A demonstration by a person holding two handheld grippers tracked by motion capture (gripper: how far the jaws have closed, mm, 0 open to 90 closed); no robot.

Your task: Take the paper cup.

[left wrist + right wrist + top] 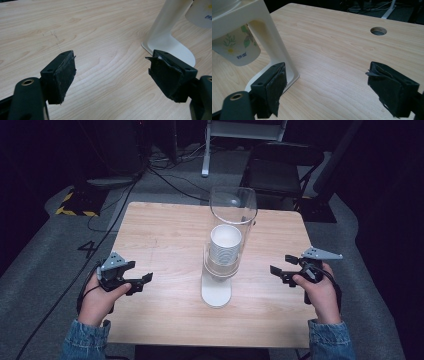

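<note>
White dispenser (216,292): upright at frame centre, long axis vertical, paper cups (225,242) stacked inside.
Left gripper (141,283): lower left, jaws wide apart, empty.
Right gripper (280,266): lower right, likewise.

pale wood, white plastic, black jaws, blue denim

your table (165,245) is light wood grain; at its centre the cup dispenser (216,292) has a cream-white stand and clear tube holding white cups (225,242). the bottom cup (237,47) shows green leaves, a yellow flower and blue print. your left gripper (145,281) at 8 o'clock and right gripper (278,265) at 4 o'clock are black with grey plates. your sleeves (85,340) are blue denim.
</note>
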